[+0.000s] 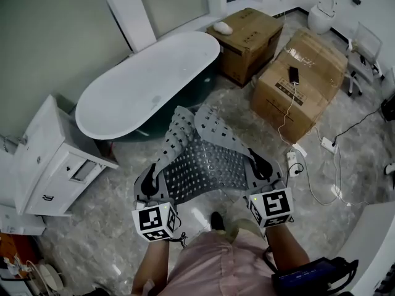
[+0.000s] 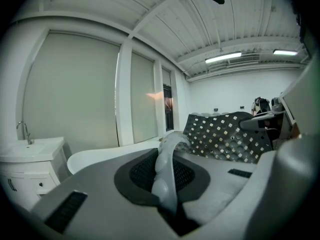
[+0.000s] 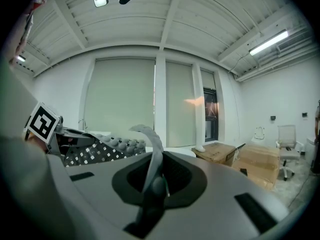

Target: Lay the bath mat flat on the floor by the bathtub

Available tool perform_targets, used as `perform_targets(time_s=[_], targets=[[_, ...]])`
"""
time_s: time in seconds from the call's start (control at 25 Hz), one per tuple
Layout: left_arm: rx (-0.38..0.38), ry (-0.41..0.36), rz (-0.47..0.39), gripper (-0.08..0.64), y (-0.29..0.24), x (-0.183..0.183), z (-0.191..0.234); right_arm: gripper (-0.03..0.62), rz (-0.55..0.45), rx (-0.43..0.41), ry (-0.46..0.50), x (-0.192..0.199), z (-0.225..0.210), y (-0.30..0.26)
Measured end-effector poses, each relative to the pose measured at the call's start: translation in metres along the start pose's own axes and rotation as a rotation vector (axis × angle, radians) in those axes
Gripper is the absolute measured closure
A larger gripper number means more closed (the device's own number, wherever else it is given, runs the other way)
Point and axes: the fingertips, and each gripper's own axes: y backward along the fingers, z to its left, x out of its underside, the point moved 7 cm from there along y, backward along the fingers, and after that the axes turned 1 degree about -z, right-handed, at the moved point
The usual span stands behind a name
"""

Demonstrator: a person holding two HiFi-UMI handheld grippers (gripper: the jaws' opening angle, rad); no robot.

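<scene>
Across the bathroom, the glossy marbled floor (image 1: 80,239) has open room between the white bathtub (image 1: 148,85), the sink cabinet (image 1: 52,156) and two cardboard boxes (image 1: 299,79). The bath mat (image 1: 203,156) isn't laid flat: it's held up just beside the tub, sagging in the middle with its far edge curled. I can't tell if that edge touches the floor, so lowering and spreading look left to do. The left hand-held gripper (image 1: 150,184) and the right hand-held gripper (image 1: 259,165) each have their jaws pinched closed on a near corner of the mat.
</scene>
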Motion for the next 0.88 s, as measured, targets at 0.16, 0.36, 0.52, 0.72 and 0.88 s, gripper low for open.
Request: perform_targets(time_s=[0.16, 0.36, 0.52, 0.72, 0.88], targets=[[0.021, -0.002, 0.022, 0.520, -0.016, 0.005, -0.010, 0.563, 0.015, 0.022, -0.011, 0.007, -0.016, -0.002], [0.038, -0.011, 0.052, 0.520, -0.040, 0.006, -0.030, 0.563, 0.035, 0.039, -0.023, 0.017, -0.045, -0.009], [0.042, -0.006, 0.073, 0.520, -0.067, 0.003, -0.052, 0.563, 0.043, 0.033, -0.036, 0.022, -0.077, -0.019], [0.035, -0.016, 0.088, 0.520, -0.106, -0.004, -0.086, 0.563, 0.053, 0.008, -0.041, 0.027, -0.123, -0.032], [0.041, -0.016, 0.107, 0.520, -0.140, -0.010, -0.116, 0.563, 0.059, 0.003, -0.044, 0.029, -0.167, -0.047]])
